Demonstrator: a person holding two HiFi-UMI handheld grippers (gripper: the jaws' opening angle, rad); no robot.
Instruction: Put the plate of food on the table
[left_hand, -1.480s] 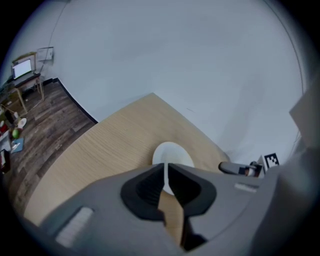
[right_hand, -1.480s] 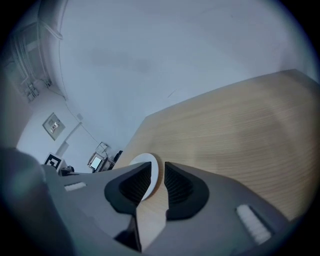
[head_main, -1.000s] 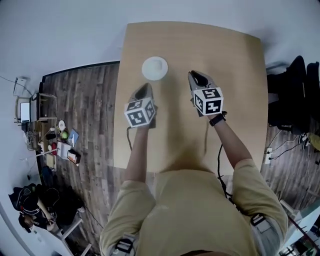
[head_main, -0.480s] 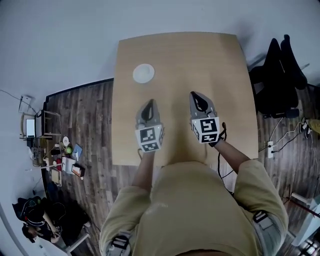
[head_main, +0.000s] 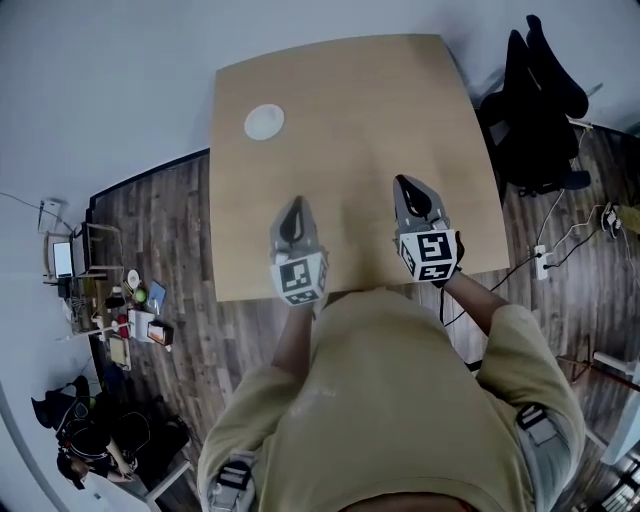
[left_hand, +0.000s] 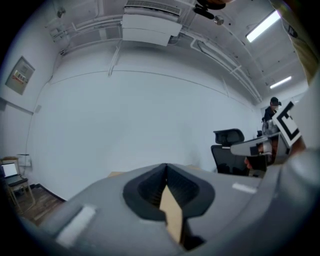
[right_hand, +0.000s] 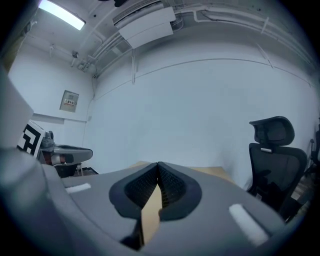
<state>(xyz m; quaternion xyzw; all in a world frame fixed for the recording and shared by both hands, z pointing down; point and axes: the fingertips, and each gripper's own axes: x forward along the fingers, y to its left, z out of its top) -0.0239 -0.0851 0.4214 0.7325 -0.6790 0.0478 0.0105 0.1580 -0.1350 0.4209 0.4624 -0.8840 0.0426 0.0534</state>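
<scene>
A small white plate rests on the light wooden table, at its far left. Both grippers are held over the table's near edge, well apart from the plate. My left gripper is shut with nothing in it, and its tips meet in the left gripper view. To the right, my right gripper is also shut and empty, its jaws meeting in the right gripper view. From here I cannot make out any food on the plate.
A black office chair stands at the table's right side and shows in the right gripper view. Cluttered shelves and boxes sit on the dark wooden floor at the left. Cables lie on the floor to the right.
Both grippers have drawn back from near the plate to the table's near edge. The plate stays on the table, and the person has stepped back from it.
</scene>
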